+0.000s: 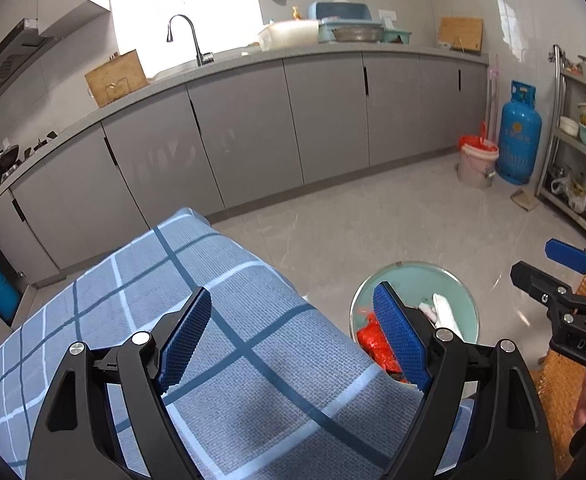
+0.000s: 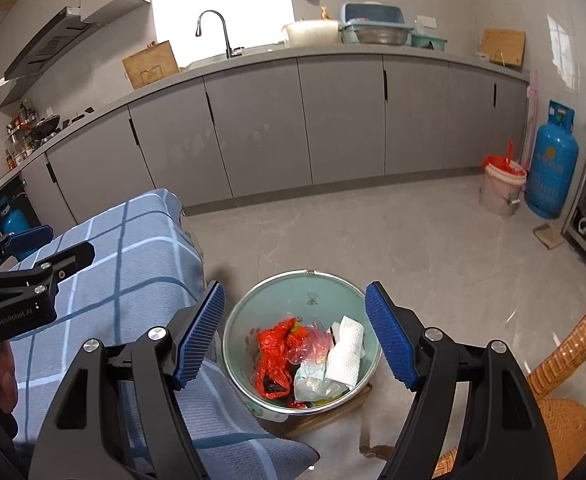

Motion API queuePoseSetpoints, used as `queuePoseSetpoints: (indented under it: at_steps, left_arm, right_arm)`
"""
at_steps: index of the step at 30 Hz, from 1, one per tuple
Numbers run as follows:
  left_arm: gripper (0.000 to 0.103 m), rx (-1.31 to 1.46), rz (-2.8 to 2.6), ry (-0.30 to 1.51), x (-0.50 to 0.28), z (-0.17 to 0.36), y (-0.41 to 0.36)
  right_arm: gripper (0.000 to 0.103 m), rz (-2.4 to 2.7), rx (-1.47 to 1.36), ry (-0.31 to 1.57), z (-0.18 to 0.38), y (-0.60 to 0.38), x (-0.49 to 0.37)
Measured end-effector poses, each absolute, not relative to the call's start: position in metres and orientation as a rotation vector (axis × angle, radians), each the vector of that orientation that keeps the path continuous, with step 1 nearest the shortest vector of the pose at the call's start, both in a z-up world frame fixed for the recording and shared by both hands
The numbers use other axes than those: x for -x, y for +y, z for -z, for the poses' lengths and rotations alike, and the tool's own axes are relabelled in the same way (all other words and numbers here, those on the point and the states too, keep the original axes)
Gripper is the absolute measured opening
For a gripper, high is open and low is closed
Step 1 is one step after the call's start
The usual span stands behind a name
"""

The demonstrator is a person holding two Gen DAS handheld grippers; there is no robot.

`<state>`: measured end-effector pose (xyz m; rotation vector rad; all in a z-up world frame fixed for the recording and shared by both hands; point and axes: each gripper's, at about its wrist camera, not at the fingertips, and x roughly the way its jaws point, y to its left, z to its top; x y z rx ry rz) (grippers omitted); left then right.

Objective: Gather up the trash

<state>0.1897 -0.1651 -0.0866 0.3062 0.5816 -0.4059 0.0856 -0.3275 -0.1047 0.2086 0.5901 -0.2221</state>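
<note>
A pale green trash bin (image 2: 293,288) stands on the floor beside the table. Inside lie a red plastic bag (image 2: 271,350), clear plastic (image 2: 313,380) and a white paper towel (image 2: 347,354). My right gripper (image 2: 295,336) hangs above the bin, open, with nothing between its blue pads. My left gripper (image 1: 289,340) is open over the table's blue checked cloth (image 1: 253,360), empty too. In the left wrist view the bin (image 1: 457,300) shows behind the right finger, and the right gripper (image 1: 549,268) enters at the right edge. The left gripper (image 2: 45,248) appears at the left edge of the right wrist view.
Grey kitchen cabinets (image 2: 333,120) run along the back wall under a counter with a sink tap (image 2: 217,28). A pink bucket (image 2: 501,192) and a blue gas cylinder (image 2: 551,164) stand at the far right. A wicker chair (image 2: 565,400) is close on the right, a metal rack (image 1: 581,152) beyond.
</note>
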Motion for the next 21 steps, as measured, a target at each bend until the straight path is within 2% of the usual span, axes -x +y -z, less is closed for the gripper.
queuePoseSetpoints:
  at_steps: [4, 21]
  left_arm:
    - [0.085, -0.288, 0.404, 0.559, -0.184, 0.077, -0.157]
    - [0.085, -0.260, 0.404, 0.530, -0.177, 0.063, -0.147]
  right_arm:
    - [0.073, 0.225, -0.193, 0.576, 0.095, -0.322, -0.080]
    - [0.073, 0.222, -0.169, 0.564, 0.082, -0.317, -0.070]
